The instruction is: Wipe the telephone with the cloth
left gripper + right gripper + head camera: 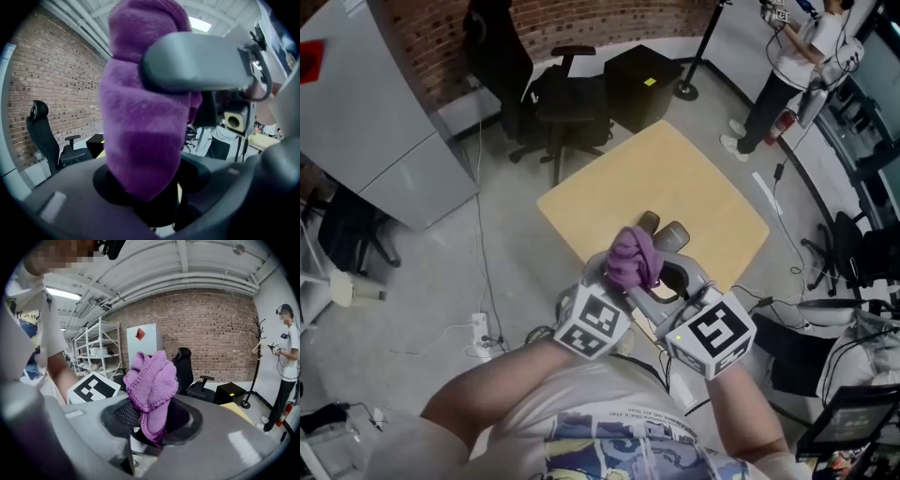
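My left gripper (147,201) has its jaws part-way apart, clamped on the bunched purple cloth (140,126), which fills the gap and bulges above it. My right gripper (150,434) pinches the cloth's lower end, folds standing up. Both are close together above the yellow table (703,187).

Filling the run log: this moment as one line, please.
left hand-held gripper: grips cloth | right hand-held gripper: holds telephone | cloth against telephone, both above table
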A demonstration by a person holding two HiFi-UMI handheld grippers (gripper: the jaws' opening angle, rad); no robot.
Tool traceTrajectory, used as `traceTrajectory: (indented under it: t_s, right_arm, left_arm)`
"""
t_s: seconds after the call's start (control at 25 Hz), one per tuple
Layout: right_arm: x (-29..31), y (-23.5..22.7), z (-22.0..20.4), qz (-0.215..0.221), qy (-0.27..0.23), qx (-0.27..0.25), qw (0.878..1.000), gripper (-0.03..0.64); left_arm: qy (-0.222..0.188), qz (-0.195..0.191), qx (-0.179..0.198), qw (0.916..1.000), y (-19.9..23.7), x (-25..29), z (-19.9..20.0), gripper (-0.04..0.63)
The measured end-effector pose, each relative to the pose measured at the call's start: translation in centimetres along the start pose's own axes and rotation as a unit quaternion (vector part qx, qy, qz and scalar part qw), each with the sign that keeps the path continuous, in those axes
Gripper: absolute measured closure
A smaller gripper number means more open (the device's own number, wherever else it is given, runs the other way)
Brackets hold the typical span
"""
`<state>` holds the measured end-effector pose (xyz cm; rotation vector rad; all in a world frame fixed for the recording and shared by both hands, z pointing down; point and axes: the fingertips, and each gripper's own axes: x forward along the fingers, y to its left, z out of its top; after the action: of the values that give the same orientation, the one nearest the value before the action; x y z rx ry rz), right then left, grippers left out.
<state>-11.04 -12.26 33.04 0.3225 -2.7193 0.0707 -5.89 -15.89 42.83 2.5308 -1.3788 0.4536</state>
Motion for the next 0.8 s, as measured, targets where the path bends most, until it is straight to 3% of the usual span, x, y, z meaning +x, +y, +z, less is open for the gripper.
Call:
traceTrajectory:
  t_s: [0.28, 0.8]
  right_arm:
    - [2.6, 1.4, -1.4, -0.004, 0.055, -0.048, 0.997, 0.494]
    - [0.5, -6.0, 0.6, -0.116, 0.064, -0.058, 0.989, 0.494]
  left_arm:
    - [0.006, -0.020, -0.016, 0.9996, -0.2, -1.7, -1.6, 0.342]
    - [-0.025, -0.043, -0.022, 0.9985, 0.2, -4.2, -0.8, 0.342]
